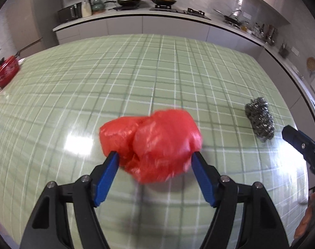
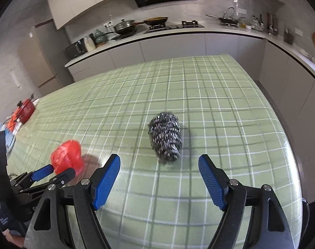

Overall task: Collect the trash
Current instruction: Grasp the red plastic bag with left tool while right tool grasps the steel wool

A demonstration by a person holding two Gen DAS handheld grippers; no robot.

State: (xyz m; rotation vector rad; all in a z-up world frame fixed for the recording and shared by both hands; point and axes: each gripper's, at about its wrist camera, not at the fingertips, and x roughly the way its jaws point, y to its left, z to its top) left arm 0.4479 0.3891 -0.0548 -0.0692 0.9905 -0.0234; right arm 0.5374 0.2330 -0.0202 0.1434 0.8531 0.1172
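The red bag point(image 1: 151, 145) lay between the left gripper's point(image 1: 155, 155) open fingers; the steel scourer point(image 2: 165, 138) lay just ahead of the right gripper's point(image 2: 159, 159) open fingers.

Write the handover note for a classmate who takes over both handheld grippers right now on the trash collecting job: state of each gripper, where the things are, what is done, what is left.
Left gripper: jaws wide, the crumpled red plastic bag sits between the fingers; a firm pinch is not clear.
Right gripper: open, empty, pointed at the steel wool scrubber.
Both items lie on the green checked tablecloth, the bag to the left of the scrubber.
Done: nothing collected that these views show.
Left: close on the bag, grasp the scrubber, carry both to a bin. No bin is in view.
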